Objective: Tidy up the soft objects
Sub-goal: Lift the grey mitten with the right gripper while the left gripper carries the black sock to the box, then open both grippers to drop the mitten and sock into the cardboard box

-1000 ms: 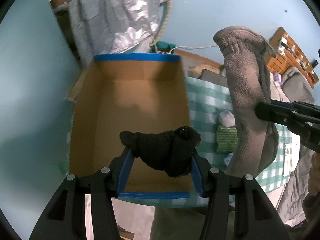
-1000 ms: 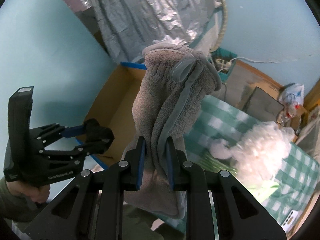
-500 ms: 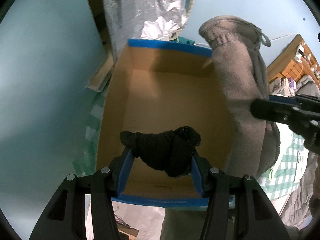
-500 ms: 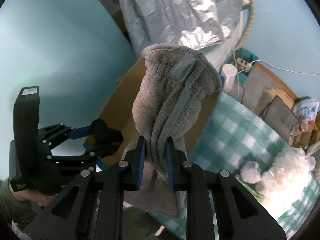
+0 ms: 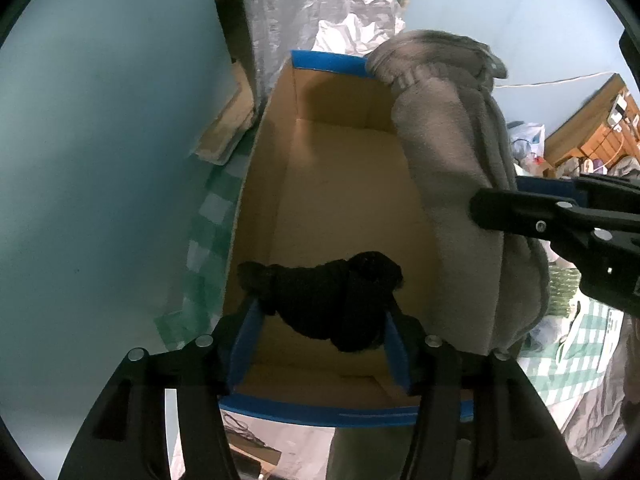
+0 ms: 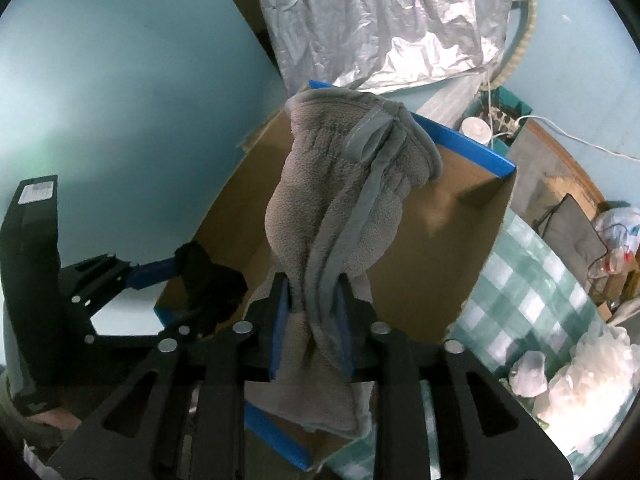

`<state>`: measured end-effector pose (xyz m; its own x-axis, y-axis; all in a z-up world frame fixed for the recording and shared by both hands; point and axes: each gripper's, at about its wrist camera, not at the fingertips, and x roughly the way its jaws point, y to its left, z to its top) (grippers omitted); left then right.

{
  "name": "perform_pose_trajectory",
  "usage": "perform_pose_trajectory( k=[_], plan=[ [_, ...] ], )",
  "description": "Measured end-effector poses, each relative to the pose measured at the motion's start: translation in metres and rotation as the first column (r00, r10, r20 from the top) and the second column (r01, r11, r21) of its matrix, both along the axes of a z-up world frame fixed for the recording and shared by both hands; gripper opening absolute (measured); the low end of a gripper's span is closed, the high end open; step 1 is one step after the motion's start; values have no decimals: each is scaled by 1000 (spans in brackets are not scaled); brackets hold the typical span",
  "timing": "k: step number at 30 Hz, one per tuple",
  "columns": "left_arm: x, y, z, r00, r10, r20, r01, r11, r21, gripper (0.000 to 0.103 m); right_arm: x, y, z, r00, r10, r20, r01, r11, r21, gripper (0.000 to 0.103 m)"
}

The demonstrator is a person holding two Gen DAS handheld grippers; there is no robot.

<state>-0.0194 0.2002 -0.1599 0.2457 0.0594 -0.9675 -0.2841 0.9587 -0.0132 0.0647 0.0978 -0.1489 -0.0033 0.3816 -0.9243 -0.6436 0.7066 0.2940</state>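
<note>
Dim, bluish light; fisheye edges warped, dark; foil (image 6: 384,20) glare; source perhaps overhead

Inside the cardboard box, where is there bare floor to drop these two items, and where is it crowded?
The brown cardboard box with blue-taped rim shows bare floor between its left wall and far wall. The right side is crowded by the grey fleece glove in the right gripper. The left gripper clamps a black knit bundle at the near edge.

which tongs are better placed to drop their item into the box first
Left, probably. The left tongs hold the black sock directly over the cardboard box floor. The right tongs grip the grey glove nearer the box's side wall.
</note>
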Motion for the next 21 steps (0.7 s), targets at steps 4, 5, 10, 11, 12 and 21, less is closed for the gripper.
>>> perform_pose_trajectory(
  k=[4,5,10,11,12,21],
  plan=[
    [-1,0,0,1000,4,-13,-4,1000,6,69,-2,-1,4,999,-21,25,21,1000,-1,61],
    [-2,0,0,1000,5,-15,-5,1000,6,70,-1,-2,5,999,-28,38,28,1000,-3,68],
    [-5,-1,6,1000,11,0,-11,1000,3,73,1,-9,15,998,-46,49,45,999,15,69],
    [-6,-2,8,1000,13,6,-13,1000,2,74,1,-12,17,998,-50,49,49,999,18,69],
    [-6,-3,11,1000,13,13,-13,1000,3,78,1,-16,19,997,-56,50,55,998,20,69],
    [-10,-28,40,998,-29,58,28,999,14,81,-2,-51,37,991,-124,51,121,991,52,70]
  ],
)
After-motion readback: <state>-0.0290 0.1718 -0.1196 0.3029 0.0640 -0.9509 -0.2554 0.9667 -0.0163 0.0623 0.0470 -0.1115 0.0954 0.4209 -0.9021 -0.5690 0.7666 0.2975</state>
